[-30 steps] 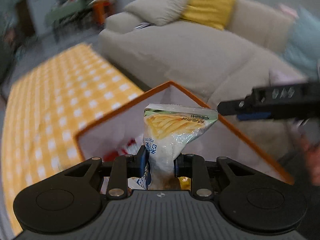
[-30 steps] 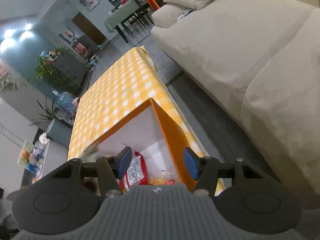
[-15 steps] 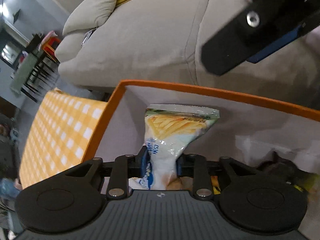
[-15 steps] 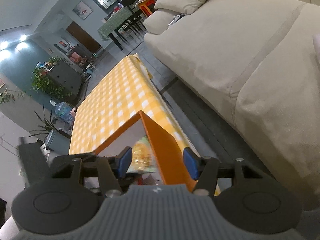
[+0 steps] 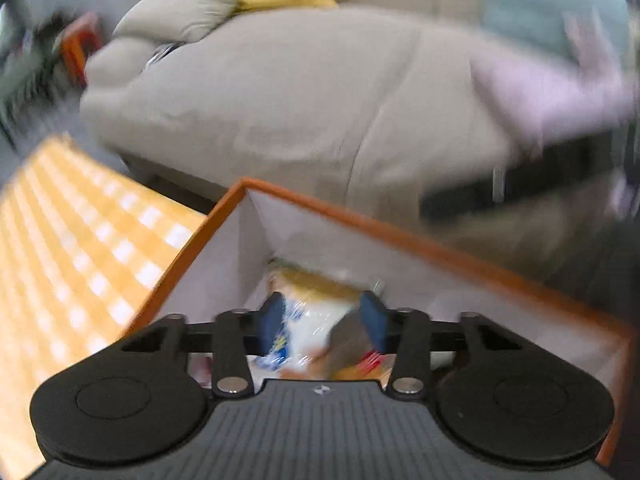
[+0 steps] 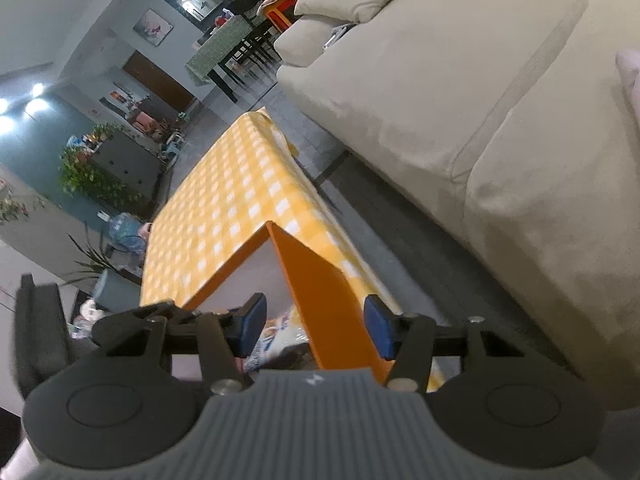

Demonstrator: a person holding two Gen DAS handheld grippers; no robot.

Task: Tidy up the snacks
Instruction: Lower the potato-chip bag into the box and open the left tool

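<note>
Over the box: the left gripper [image 5: 322,322] hangs above an orange box [image 5: 420,240] on the yellow checked tablecloth [image 6: 224,200].
Left fingers: opening, chip bag [image 5: 316,312] loose between them, inside the box.
Right gripper [image 6: 314,326]: half-wide, straddling the box wall, gripping nothing.
Good practice: let the pads clear fully before lifting, so the bag drops flat beside the other snacks.
</note>
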